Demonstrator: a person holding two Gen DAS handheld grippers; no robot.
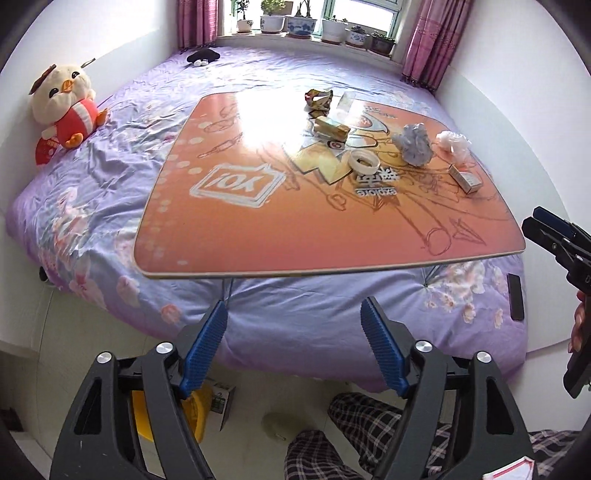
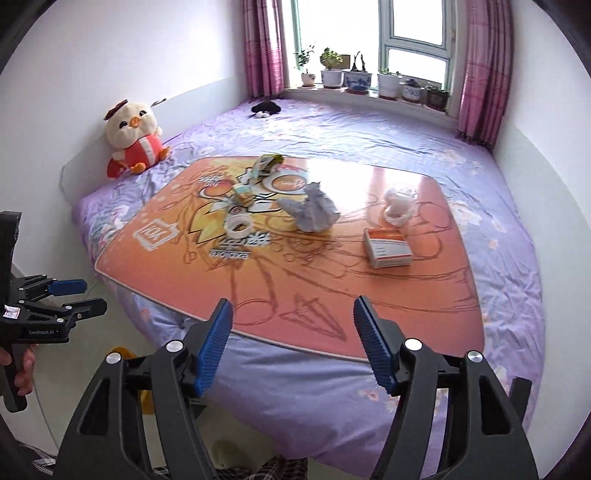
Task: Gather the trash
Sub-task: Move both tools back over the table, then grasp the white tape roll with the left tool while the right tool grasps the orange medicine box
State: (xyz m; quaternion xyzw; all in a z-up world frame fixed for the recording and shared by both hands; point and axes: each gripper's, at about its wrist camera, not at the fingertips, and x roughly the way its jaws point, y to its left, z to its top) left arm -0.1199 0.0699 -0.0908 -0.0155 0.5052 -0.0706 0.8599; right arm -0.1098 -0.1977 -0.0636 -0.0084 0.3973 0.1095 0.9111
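Trash lies on an orange low table [image 1: 258,229] [image 2: 280,280] on the bed: a crumpled grey paper [image 1: 413,146] [image 2: 312,210], a white plastic wad [image 1: 452,142] [image 2: 399,206], a small orange-and-white box [image 1: 466,178] [image 2: 388,246], a tape roll [image 1: 365,163] [image 2: 239,225], a yellowish box [image 1: 331,129] [image 2: 243,194] and a crumpled wrapper [image 1: 318,99] [image 2: 267,162]. My left gripper [image 1: 293,325] is open and empty, short of the table's near edge. My right gripper [image 2: 291,321] is open and empty above the near edge.
The table stands on a purple flowered bed [image 1: 295,317] [image 2: 332,387]. A plush chick [image 1: 64,110] [image 2: 133,136] sits by the left wall. Potted plants [image 1: 306,26] [image 2: 369,79] line the windowsill. A yellow bin [image 1: 199,410] and my checked-trousered legs [image 1: 332,435] are below.
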